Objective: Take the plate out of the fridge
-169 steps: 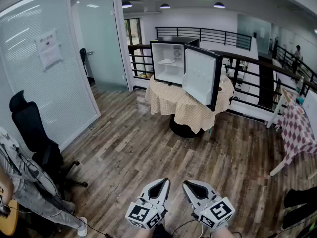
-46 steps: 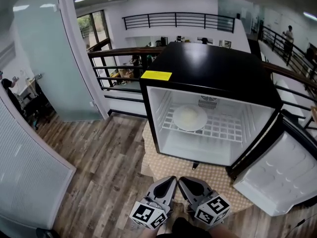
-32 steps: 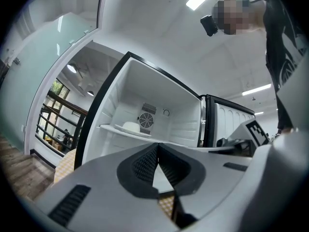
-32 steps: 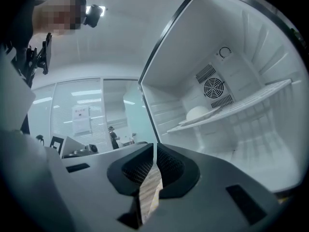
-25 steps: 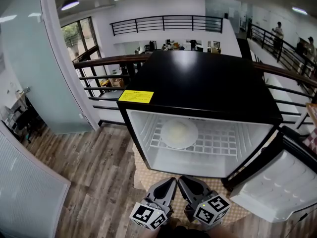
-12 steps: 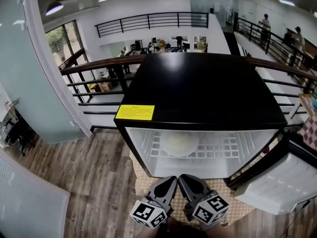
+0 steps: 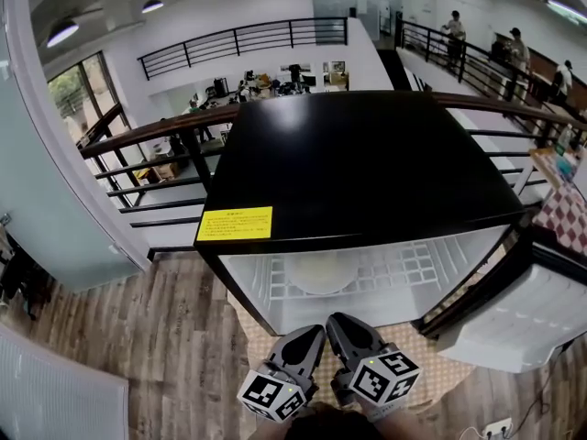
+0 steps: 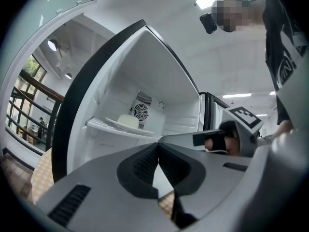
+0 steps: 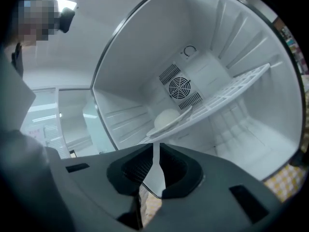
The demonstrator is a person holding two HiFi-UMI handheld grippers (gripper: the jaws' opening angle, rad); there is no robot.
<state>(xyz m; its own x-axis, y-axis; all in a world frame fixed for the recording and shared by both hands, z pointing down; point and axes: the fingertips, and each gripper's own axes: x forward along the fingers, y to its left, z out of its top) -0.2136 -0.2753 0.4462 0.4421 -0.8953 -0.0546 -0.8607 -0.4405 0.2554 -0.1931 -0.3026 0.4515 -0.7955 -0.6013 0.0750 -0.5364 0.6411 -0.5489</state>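
A white plate [image 7: 321, 276] with a pale round lump on it lies on the wire shelf [image 7: 404, 269] inside the open black fridge [image 7: 358, 163]. The fridge's top edge hides part of the plate from above. The plate [image 8: 126, 123] shows in the left gripper view, left of the rear fan. It shows again in the right gripper view as the plate [image 9: 169, 117], just beyond the jaw tips. My left gripper [image 7: 316, 332] and right gripper [image 7: 334, 322] hang side by side in front of the fridge opening. Both are shut with nothing held.
The fridge door [image 7: 518, 324] stands open to the right. The fridge sits on a table with a checked cloth [image 7: 440, 379]. A black railing [image 7: 138, 154] runs behind it, and a glass wall [image 7: 46, 200] stands at the left. Wooden floor [image 7: 138, 337] lies below on the left.
The view has moved closer and higher over the fridge. Its black top now covers more of the plate. Both grippers stay shut and together at the bottom.
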